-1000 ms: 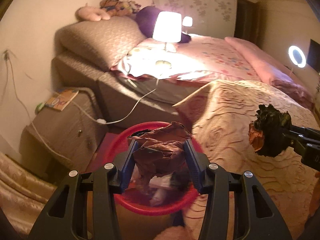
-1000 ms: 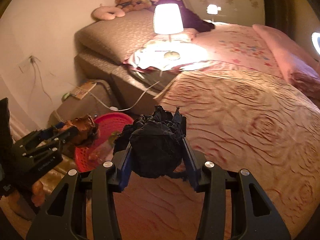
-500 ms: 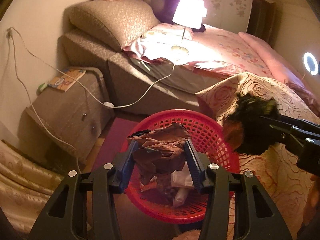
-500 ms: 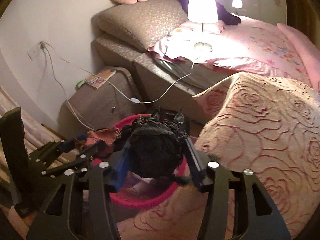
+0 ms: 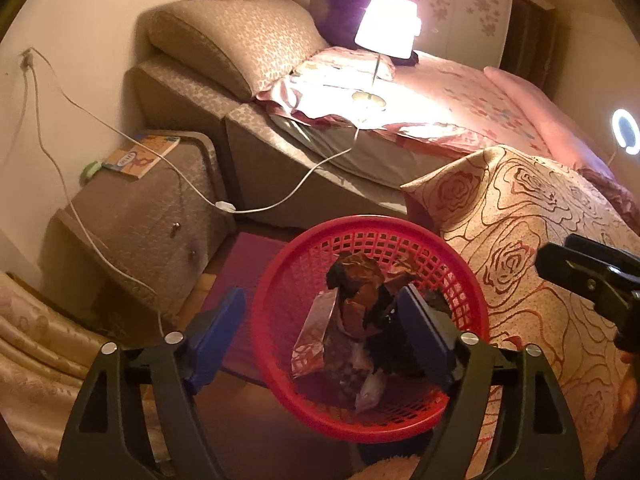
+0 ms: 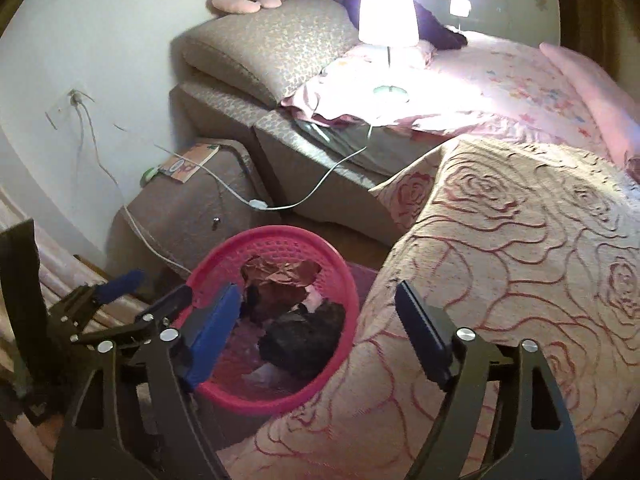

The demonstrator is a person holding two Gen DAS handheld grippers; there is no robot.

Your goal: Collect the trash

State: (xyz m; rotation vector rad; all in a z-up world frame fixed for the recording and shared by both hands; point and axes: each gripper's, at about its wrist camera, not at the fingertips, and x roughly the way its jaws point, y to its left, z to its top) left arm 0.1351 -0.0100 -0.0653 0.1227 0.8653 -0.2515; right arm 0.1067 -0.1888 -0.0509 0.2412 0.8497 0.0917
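A red plastic basket [image 5: 472, 292] [image 6: 344, 280] stands on the floor between the bed and a nightstand. In it lie a crumpled brown paper [image 5: 360, 288] [image 6: 280, 276], a black crumpled wad [image 6: 304, 336] and other wrappers [image 5: 314, 336]. My left gripper [image 5: 322, 330] hangs over the basket, jaws opening, nothing pressed between its blue pads. My right gripper [image 6: 318, 326] is over the basket's right rim and the blanket edge, jaws opening and empty. Each gripper shows in the other's view: the left gripper [image 6: 120, 304] and the right gripper [image 5: 588, 276].
A rose-patterned blanket [image 6: 500, 248] covers the bed right of the basket. A lit lamp [image 5: 386, 28] stands on the bed, its white cord [image 5: 224, 206] trailing to a wall socket. A padded nightstand [image 5: 152, 216] with a book [image 5: 138, 158] stands to the left.
Both grippers moved over the red basket, then their jaws spread. The brown paper dropped from the left one and the black wad from the right one into the basket.
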